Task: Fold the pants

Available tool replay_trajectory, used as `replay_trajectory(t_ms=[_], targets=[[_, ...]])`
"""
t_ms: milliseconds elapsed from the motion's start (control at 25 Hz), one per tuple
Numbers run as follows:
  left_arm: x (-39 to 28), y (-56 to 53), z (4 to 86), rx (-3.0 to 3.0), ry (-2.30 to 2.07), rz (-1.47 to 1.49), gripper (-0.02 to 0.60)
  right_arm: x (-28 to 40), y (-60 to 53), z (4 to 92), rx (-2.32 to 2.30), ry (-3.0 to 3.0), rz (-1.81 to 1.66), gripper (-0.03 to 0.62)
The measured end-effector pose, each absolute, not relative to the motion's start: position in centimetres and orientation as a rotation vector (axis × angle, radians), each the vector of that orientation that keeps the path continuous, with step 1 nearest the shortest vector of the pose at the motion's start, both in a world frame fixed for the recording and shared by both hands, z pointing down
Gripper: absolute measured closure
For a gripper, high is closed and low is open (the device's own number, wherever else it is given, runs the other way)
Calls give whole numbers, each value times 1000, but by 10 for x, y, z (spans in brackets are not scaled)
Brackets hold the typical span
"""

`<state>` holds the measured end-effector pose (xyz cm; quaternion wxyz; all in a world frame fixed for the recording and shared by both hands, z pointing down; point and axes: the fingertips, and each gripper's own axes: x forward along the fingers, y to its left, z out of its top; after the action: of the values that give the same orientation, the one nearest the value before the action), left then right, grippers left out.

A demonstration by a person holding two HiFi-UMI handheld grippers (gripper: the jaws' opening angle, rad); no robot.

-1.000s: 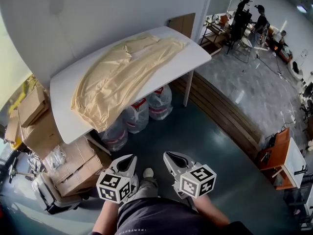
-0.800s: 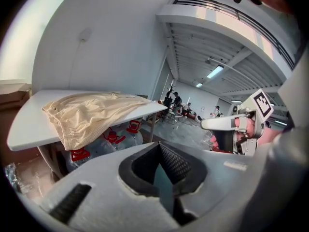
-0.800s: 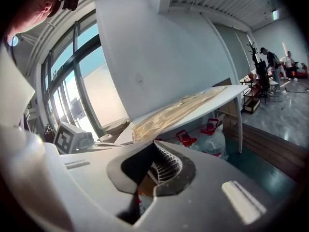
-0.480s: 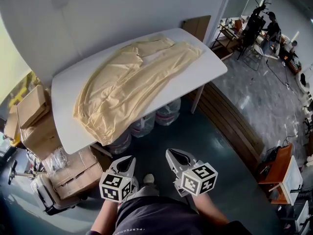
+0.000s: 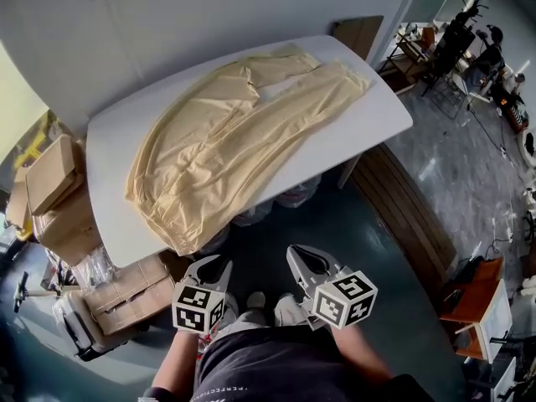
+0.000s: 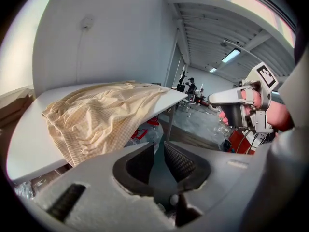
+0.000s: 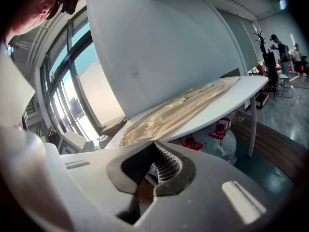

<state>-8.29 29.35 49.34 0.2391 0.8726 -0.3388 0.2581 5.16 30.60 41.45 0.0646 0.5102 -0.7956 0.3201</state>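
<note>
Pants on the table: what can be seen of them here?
The pants are pale yellow, of thin cloth with a fine check in the left gripper view. They lie unfolded and wrinkled, stretched lengthwise across the white table, the two legs side by side toward its far end. The wide gathered end, probably the waist, hangs slightly over the near edge. Only the table touches them.

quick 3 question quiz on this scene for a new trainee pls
1. True or false: the pants lie on the white table, one end hanging over its edge.
2. What is stored under the table? A water jugs B chairs C a ladder
3. Which has its jaws apart, the left gripper or the right gripper?
Key: 1 true. 2 A. 3 left; its jaws have just been opening, nothing between them; the right is shut.
</note>
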Motion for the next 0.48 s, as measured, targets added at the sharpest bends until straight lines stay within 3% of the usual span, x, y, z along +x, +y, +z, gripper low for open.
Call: replay_trajectory(t_ms=[480], targets=[[-54, 239, 494, 2278, -1092, 700, 477, 70, 229, 412, 1240, -2520, 924, 597]])
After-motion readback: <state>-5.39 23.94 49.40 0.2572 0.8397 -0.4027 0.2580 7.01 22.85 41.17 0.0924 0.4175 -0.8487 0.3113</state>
